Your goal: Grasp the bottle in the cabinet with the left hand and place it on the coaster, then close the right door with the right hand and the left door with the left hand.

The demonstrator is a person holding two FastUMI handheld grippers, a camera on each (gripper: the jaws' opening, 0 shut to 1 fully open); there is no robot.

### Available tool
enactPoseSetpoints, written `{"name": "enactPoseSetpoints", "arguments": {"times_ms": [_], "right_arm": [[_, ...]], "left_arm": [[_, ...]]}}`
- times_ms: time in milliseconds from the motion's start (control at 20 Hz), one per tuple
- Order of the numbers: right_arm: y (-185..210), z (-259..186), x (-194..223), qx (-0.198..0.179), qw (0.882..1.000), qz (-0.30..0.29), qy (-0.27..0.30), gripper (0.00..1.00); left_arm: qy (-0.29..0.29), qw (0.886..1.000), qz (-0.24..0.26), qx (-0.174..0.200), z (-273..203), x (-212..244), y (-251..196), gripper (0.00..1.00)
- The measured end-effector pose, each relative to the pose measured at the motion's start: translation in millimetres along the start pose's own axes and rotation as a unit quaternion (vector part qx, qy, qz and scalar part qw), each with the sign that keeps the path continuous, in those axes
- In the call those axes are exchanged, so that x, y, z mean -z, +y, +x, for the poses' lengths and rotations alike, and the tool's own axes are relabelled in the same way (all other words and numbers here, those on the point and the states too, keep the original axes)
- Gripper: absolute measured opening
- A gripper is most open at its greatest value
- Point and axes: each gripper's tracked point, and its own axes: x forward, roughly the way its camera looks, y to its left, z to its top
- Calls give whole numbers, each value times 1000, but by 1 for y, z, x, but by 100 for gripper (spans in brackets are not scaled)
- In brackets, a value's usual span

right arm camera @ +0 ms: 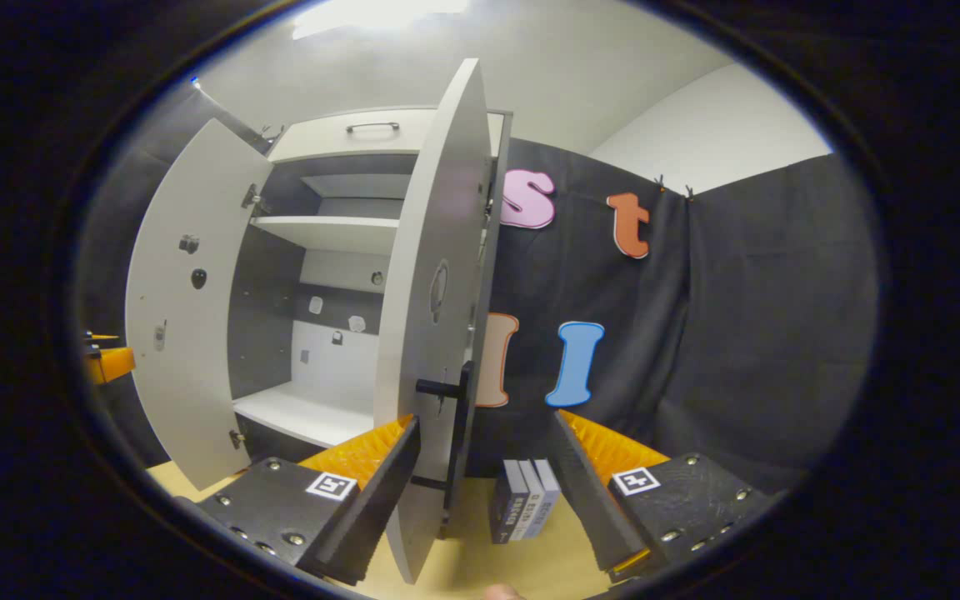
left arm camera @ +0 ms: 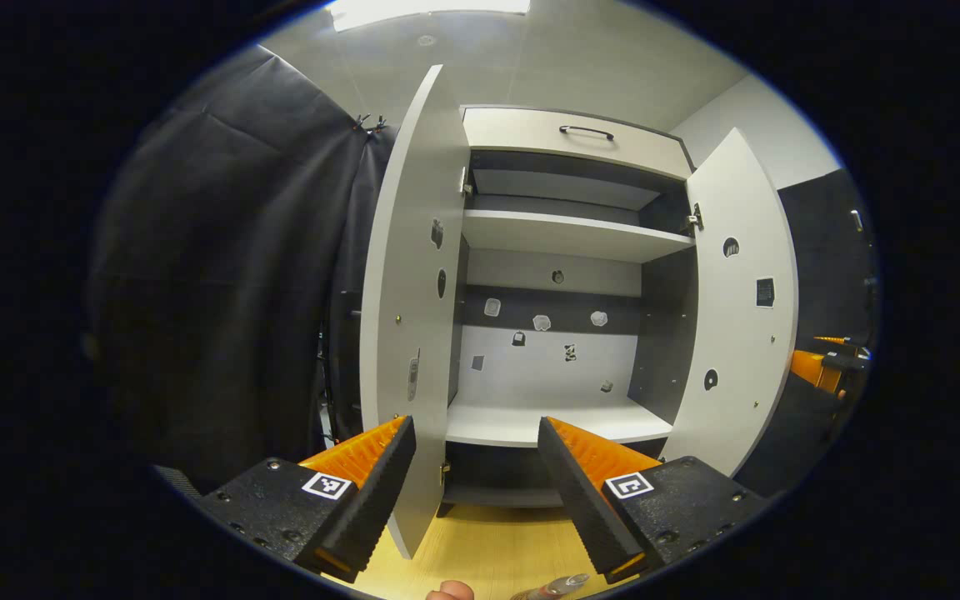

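- Cabinet (left arm camera: 567,250) shelves look bare; bottle (left arm camera: 551,588) lies at the bottom edge of my left gripper view, near the tabletop's (left arm camera: 488,542) front edge. Coaster not made out, so placement unconfirmed.
- Both doors wide open; closing looks left to do.
- My left gripper (left arm camera: 477,475) is spread, holding nothing, facing the cabinet, left door (left arm camera: 409,308) edge just by one finger.
- My right gripper (right arm camera: 487,471) is spread, holding nothing, right door (right arm camera: 434,317) edge and its handle (right arm camera: 445,388) between the fingers.
- Books (right arm camera: 522,500) stand behind the right door; swing room inward looks free.
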Motion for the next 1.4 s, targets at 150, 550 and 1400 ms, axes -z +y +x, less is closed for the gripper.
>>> {"name": "enactPoseSetpoints", "arguments": {"times_ms": [150, 550, 1400], "right_arm": [[14, 4, -1, -17, 1000, 0, -2, 93], [47, 15, 0, -57, 998, 27, 3, 96], [131, 35, -5, -124, 992, 15, 0, 94]], "left_arm": [[-2, 1000, 2, -9, -3, 0, 9, 95], [-1, 999, -3, -43, -12, 2, 37, 95], [-3, 993, -2, -122, -46, 4, 101, 95]]}}
